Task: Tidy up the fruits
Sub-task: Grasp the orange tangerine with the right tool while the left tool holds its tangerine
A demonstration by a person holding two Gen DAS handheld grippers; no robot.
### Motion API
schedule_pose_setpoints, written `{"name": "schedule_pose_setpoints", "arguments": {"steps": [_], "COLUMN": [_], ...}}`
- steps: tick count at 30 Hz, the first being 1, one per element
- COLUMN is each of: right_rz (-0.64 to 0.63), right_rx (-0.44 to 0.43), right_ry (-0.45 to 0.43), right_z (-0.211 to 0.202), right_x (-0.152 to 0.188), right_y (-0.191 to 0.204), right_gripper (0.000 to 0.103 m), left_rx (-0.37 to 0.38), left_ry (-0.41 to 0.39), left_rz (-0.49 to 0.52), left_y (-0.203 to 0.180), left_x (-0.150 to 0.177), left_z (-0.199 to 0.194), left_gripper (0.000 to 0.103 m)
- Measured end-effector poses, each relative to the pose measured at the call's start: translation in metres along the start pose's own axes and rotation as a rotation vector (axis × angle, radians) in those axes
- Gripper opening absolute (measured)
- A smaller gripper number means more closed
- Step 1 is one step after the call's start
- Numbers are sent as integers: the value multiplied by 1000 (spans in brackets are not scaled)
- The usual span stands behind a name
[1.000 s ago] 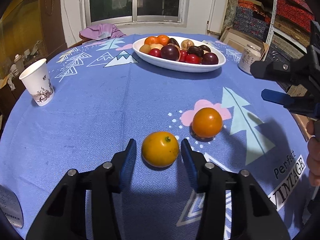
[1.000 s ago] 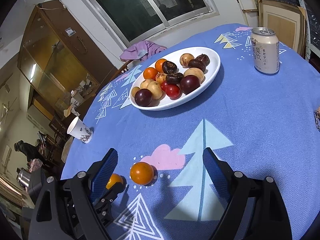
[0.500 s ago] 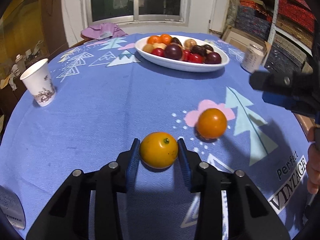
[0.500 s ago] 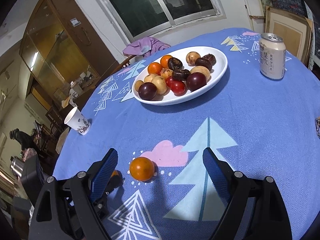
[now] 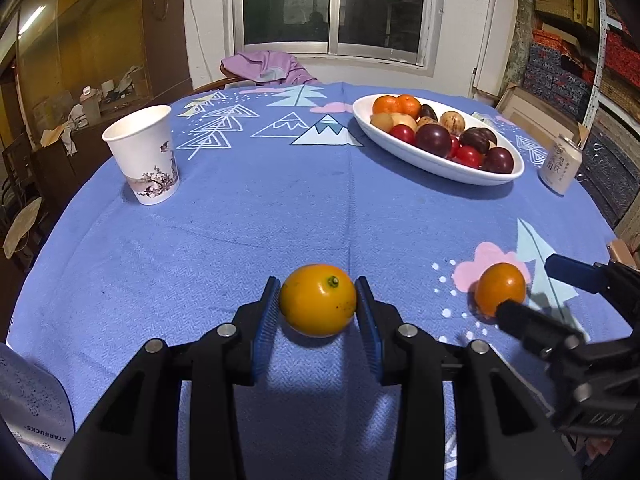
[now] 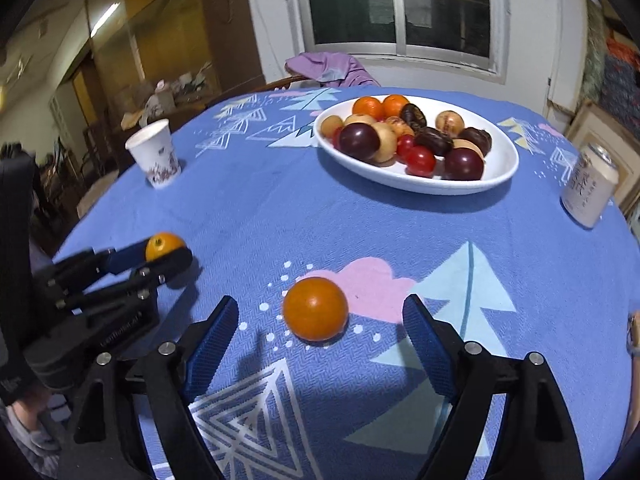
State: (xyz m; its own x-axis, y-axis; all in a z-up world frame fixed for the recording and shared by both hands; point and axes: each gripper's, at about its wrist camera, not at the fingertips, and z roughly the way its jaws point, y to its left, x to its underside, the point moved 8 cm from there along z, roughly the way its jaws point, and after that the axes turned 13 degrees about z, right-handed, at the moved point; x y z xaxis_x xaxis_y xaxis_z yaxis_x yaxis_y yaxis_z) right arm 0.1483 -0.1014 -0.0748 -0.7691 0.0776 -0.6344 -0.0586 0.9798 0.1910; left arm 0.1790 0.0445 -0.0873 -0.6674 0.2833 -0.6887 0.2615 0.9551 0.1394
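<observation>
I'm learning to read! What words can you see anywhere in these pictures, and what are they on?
"STARBUCKS": on the grey packet at the left wrist view's lower left edge, upside down.
Dark characters on the drink can: too blurred to read.
White lettering on the left gripper body: too blurred to read.
Paper cup: a flower drawing only, no words.

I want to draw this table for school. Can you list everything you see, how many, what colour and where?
yellow-orange fruit: one, between the left gripper's pads
orange fruit: one, on the cloth between the right gripper's open fingers, untouched
white dish: one, far side, piled with orange, tan, red and dark purple fruit
paper cup: one, white with a flower print, far left
drink can: one, pale, right edge
tablecloth: one, blue with tree prints
purple cloth: one, behind the table
left gripper: black with blue pads, shut on the yellow-orange fruit
right gripper: black with blue pads, open, just been closing
</observation>
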Motion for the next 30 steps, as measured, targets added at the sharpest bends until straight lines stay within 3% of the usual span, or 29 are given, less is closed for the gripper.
{"name": "schedule_pose_setpoints", "arguments": {"steps": [3, 15, 22, 30], "right_rz": [-39, -100, -112, -96], "right_rx": [34, 74, 86, 67], "right_ry": [7, 47, 42, 49], "right_z": [7, 21, 22, 23], "right_x": [2, 12, 13, 12], "right_y": [5, 10, 8, 6], "right_gripper": [81, 49, 41, 41], "left_rx": [-5, -8, -8, -4], "left_ry": [2, 7, 11, 18], "left_rz": [4, 10, 13, 15], "left_y": [-1, -2, -4, -5], "left_x": [0, 1, 2, 3], "left_z": [0, 1, 3, 5], "left_gripper": [37, 37, 37, 38]}}
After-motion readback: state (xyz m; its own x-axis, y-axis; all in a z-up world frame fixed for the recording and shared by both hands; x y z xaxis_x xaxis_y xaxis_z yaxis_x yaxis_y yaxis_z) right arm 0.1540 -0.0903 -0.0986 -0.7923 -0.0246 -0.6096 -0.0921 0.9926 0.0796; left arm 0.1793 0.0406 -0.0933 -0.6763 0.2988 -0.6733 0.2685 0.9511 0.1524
